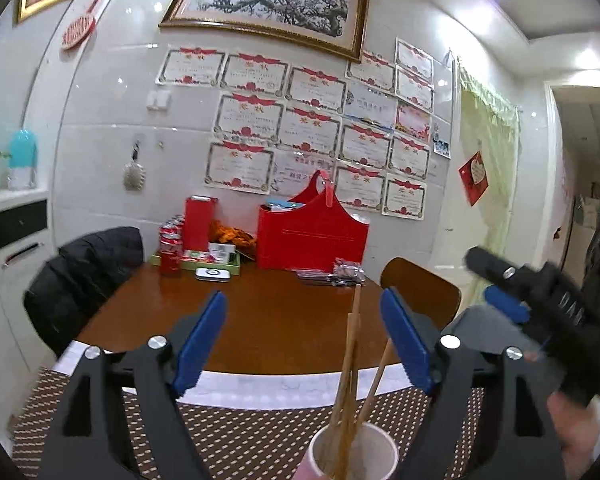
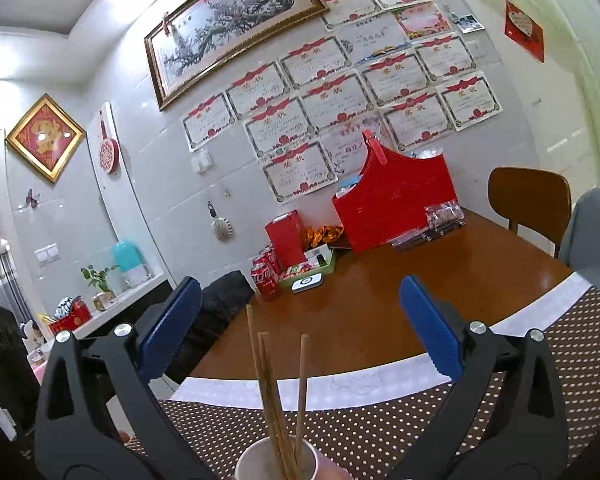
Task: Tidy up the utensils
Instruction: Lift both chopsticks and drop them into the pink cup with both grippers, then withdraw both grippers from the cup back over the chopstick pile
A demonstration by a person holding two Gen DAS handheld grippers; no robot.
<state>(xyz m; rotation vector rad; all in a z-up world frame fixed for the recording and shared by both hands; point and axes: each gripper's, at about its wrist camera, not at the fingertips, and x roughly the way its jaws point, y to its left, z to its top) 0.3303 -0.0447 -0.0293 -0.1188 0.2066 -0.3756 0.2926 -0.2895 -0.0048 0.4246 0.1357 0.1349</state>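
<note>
My left claw [image 1: 304,340] and right claw [image 2: 300,320] stood spread, empty; the chopsticks [image 1: 350,364] rose upright in the cup [image 1: 354,454] at six o'clock, between both.

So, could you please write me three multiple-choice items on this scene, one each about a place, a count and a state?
1. Where do the chopsticks stand?
A. In the white paper cup
B. In the red basket
C. Flat on the wooden table

2. How many chopsticks show clearly in the right wrist view?
A. One
B. Three
C. Six

3. How do the jaws of the right gripper stand?
A. Clamped on a chopstick
B. Wide apart with nothing pressed between the pads
C. Shut on the cup

Answers: 1 A, the sticks rise out of the cup's mouth on the dotted placemat. 2 B, three separate tips stand up there. 3 B, both blue pads sit far to either side of the sticks.
</note>
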